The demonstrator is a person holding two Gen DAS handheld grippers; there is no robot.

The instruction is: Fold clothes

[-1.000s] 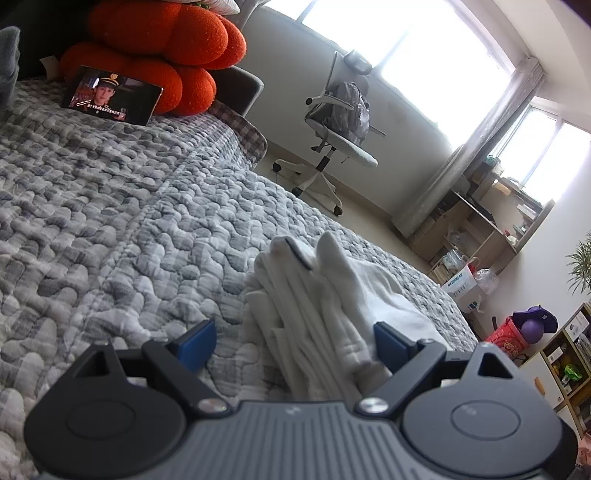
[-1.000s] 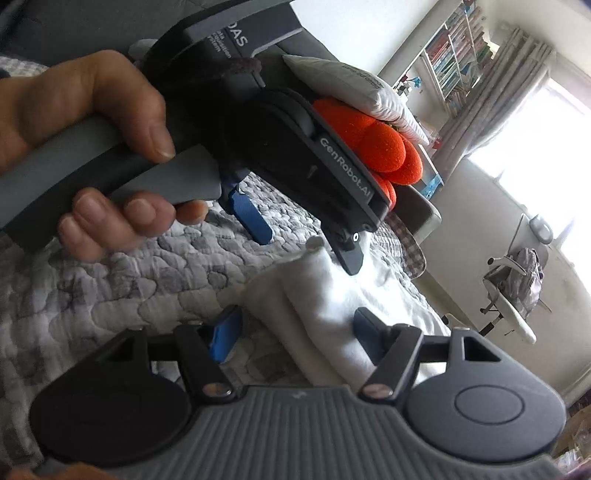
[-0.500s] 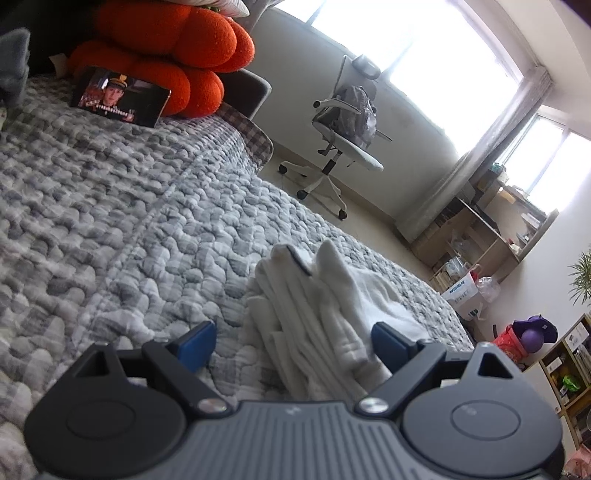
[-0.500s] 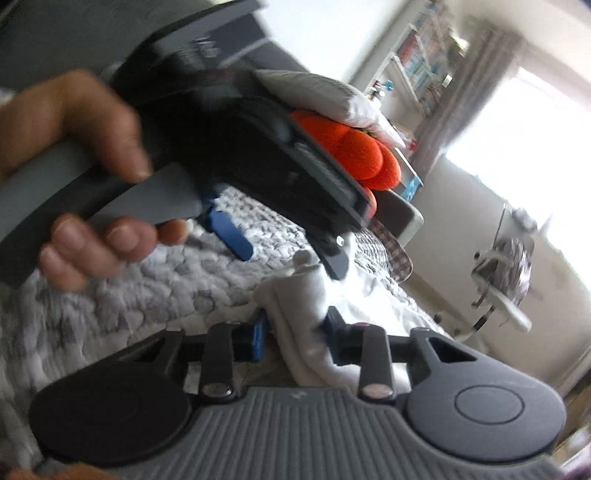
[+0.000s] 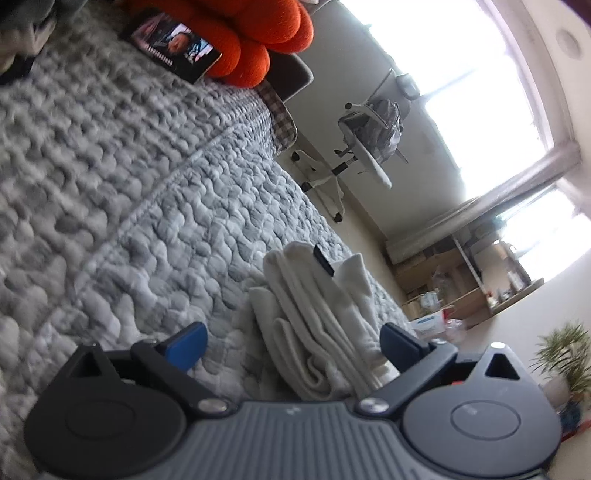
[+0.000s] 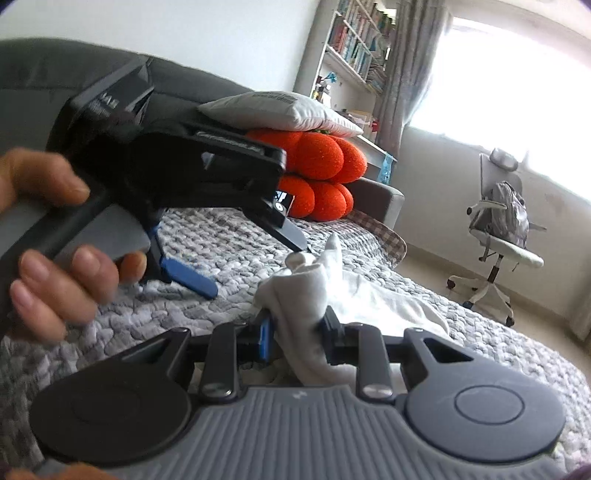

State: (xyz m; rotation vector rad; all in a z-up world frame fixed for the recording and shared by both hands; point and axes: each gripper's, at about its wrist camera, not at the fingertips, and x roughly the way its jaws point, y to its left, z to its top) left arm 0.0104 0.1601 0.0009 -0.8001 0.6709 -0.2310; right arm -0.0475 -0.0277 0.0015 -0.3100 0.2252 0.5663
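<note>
Under you lies the grey quilted cloth bedspread [image 5: 155,206], puffy and matt, stitched into pebbly bumps. Your right gripper [image 6: 295,332] pinches the white folded knit cloth garment [image 6: 306,295], soft and ribbed along its edges. Your left gripper [image 5: 291,338] shows a matt black plastic body, ridged grey plastic behind, smooth blue pads [image 5: 186,341] and shiny metal pivot screws. The orange lobed plush cushion [image 6: 317,173] looks fuzzy; the white cloth pillow [image 6: 280,110] on it looks smooth.

An orange cushion [image 5: 255,33] and phone [image 5: 173,48] lie on the grey quilt [image 5: 110,166].
</note>
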